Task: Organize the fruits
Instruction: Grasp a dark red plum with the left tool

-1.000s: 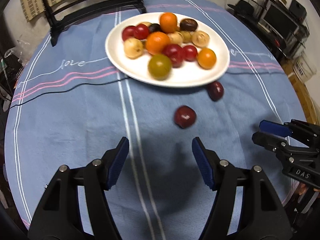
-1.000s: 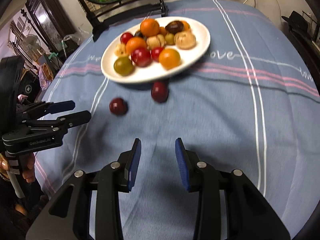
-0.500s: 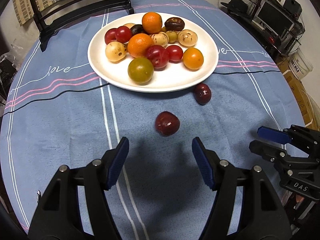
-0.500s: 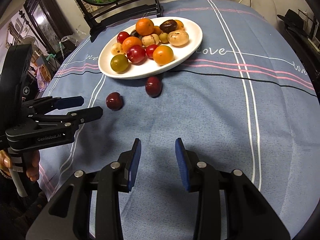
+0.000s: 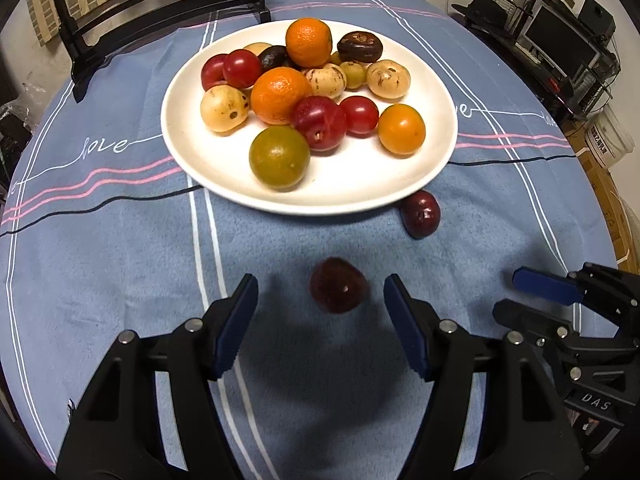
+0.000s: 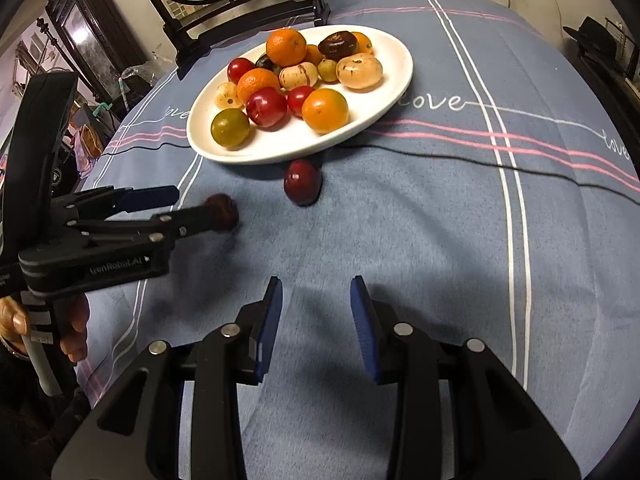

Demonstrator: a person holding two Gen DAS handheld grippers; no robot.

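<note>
left gripper [image 5: 320, 312] spread wide around loose plum [image 5: 338, 290] on cloth [image 5: 120, 264] short of plate [image 5: 192, 160], ready to pinch; right gripper [image 6: 316, 320] parted, empty, holding clear.

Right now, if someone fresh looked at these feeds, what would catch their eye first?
The white plate heaped with orange, red, tan and green fruit at the far middle of the blue tablecloth. Next, two dark red plums loose on the cloth: one beside the plate's near rim, one just ahead of the open left gripper.
</note>
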